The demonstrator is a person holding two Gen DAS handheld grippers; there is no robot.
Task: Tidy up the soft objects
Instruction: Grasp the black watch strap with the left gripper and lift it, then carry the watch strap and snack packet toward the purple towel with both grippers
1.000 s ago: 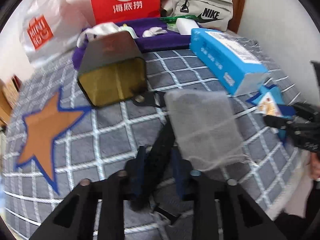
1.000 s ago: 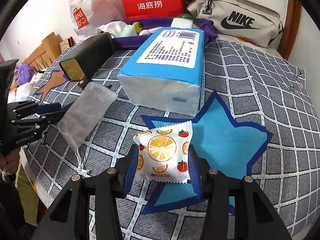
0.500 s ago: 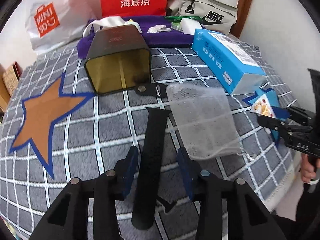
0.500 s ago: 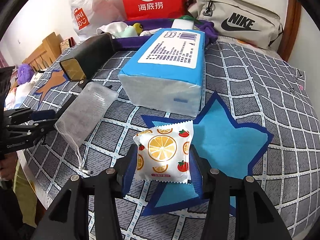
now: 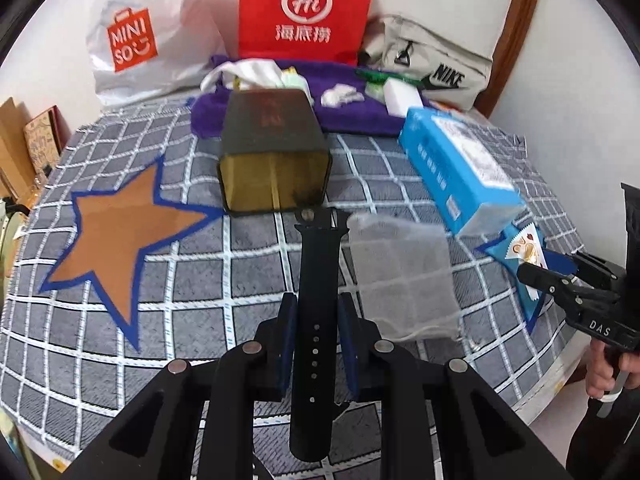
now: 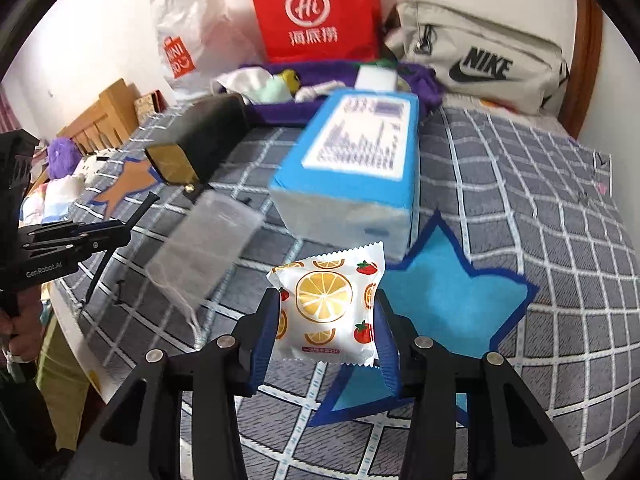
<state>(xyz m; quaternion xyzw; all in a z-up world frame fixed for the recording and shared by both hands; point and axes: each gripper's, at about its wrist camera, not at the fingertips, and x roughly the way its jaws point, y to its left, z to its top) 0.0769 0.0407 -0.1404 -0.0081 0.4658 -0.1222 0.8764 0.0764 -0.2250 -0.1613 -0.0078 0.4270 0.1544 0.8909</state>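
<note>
Gripping a black watch strap (image 5: 316, 320) between the closing fingers of the left gripper (image 5: 316, 344), a person lifts it clear of the checked bed cover (image 5: 160, 332), while the right gripper (image 6: 326, 332) pinches a fruit-printed snack packet (image 6: 326, 300) by its two side edges above the blue star patch (image 6: 448, 292). The strap is caught only near its middle, both ends hanging free, the far end pointing toward the open black box (image 5: 274, 156). Beside it on the right lies a grey mesh pouch (image 5: 400, 276), its drawstring trailing near the edge of the bed; a blue tissue pack (image 6: 352, 168) sits farther back. The risks look plain: the smooth strap could slide through the pads or swing and snag the pouch's cord, and the puffy packet, held by its edges alone, could squirt out if squeezed harder or tilted.
</note>
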